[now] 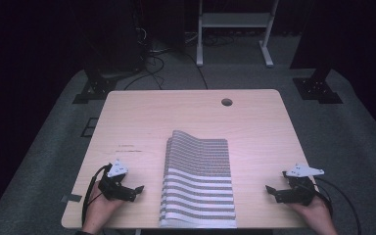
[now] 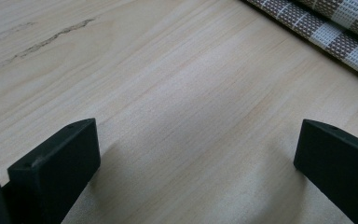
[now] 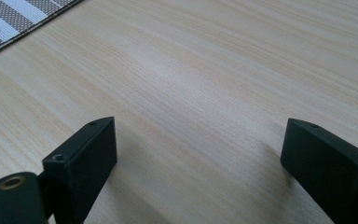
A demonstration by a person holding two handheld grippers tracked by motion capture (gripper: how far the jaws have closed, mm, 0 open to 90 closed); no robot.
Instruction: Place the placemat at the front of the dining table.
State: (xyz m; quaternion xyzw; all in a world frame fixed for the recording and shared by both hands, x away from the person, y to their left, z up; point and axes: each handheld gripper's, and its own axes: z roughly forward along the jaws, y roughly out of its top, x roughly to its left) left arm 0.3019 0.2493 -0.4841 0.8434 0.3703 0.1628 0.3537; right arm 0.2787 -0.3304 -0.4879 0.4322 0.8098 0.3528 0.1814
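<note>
High view shows a striped cloth (image 1: 199,183) lying folded on the wooden bench (image 1: 142,117), between the two hands and reaching the near edge, its far end slightly humped. Left tongs (image 1: 136,190) rest on the bench well left of the cloth, spread wide with nothing between them. Right tongs (image 1: 272,192) rest on the bench right of it, also spread and empty. Both point inward toward the cloth without touching it.
</note>
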